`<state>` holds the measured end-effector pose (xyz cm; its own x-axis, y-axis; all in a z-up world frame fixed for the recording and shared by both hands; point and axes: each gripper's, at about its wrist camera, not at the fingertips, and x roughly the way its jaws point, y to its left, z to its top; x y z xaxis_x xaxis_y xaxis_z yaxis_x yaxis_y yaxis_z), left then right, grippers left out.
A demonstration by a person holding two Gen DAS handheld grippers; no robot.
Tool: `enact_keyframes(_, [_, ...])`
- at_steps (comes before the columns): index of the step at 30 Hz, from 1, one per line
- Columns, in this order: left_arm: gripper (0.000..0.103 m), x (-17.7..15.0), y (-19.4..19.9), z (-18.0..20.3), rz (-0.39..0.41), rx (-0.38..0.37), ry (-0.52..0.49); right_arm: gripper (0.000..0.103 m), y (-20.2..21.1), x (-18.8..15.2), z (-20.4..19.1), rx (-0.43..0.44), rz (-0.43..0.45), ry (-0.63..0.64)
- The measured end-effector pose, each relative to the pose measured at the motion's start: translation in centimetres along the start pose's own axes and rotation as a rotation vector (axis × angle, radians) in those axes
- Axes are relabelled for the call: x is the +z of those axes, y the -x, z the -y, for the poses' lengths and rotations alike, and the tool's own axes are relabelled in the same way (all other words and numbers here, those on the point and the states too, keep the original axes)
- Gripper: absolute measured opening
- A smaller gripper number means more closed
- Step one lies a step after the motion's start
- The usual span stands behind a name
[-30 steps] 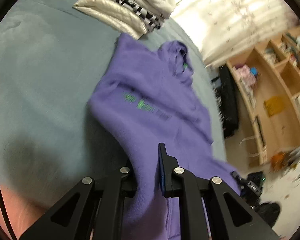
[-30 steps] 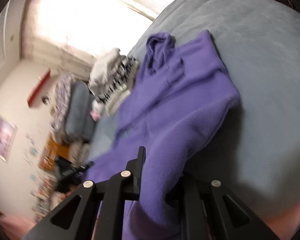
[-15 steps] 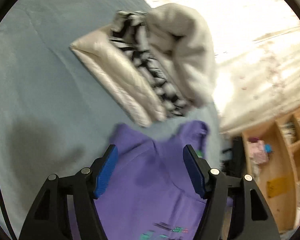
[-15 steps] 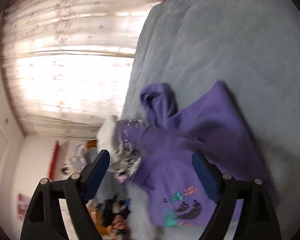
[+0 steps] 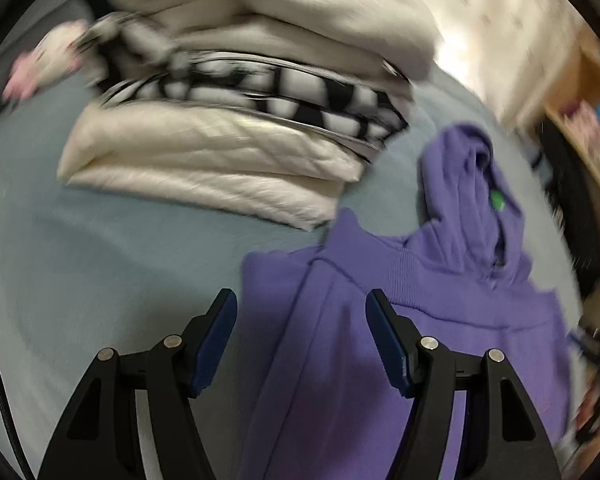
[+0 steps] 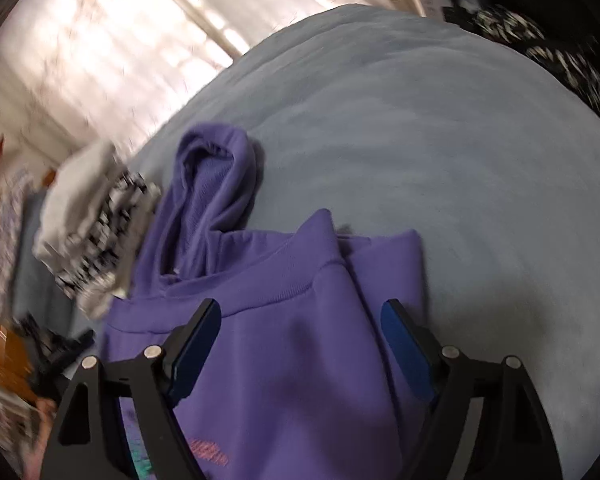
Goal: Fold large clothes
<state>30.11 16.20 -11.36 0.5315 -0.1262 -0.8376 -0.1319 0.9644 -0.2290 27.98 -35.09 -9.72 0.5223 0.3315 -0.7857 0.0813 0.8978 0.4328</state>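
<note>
Purple hoodie [image 5: 420, 320]: one, lying on the grey-blue bedspread [image 5: 100, 280], folded, with the ribbed hem band running across its upper part; hood [image 6: 212, 184] lying flat beyond the band.
Stack of folded clothes [image 5: 240, 120]: one stack on the bedspread; three layers can be counted from the left wrist view — cream at the bottom, black-and-white patterned in the middle, off-white on top. It sits just beyond the hoodie's folded corner, close to it; whether they touch cannot be told.
Plush toy [image 5: 40, 68]: one, white and pink, blurred, left of the stack.
Wooden shelving [image 5: 592, 92]: one unit, at the right edge, contents blurred.
Left gripper [image 5: 300, 300]: jaws spread, pinching nothing; they have just been opening. The hoodie's left folded edge lies under the gap between them, the left jaw over bare bedspread.
Right gripper [image 6: 300, 308]: jaws spread wide after just opening, eased in slightly since, nothing clamped. The hoodie's band and right folded edge lie below the gap, hood ahead to the left.
</note>
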Motion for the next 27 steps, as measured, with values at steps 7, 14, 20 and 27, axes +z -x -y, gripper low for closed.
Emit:
enact_keyframes(7, [0.064,0.7,-4.3,3.9,-0.016,0.109,-0.189,0.057,-5.3,0.8,-1.3,-0.170,-0.045,0.120])
enact_keyframes(14, [0.009,0.2,-2.2,6.7,0.156,0.243,-0.288,0.009,-2.7,0.8,-3.0,-0.237,0.095,0.201])
enact_keyframes(20, [0.009,0.0,-2.7,3.8,0.167,0.236,-0.171,0.009,-2.9,1.5,-2.8,-0.254,0.158,0.192])
enact_keyframes(27, [0.016,-0.2,-5.1,2.4,0.144,0.214,-0.136,0.022,-5.4,0.4,-0.5,-0.276,0.110,0.122])
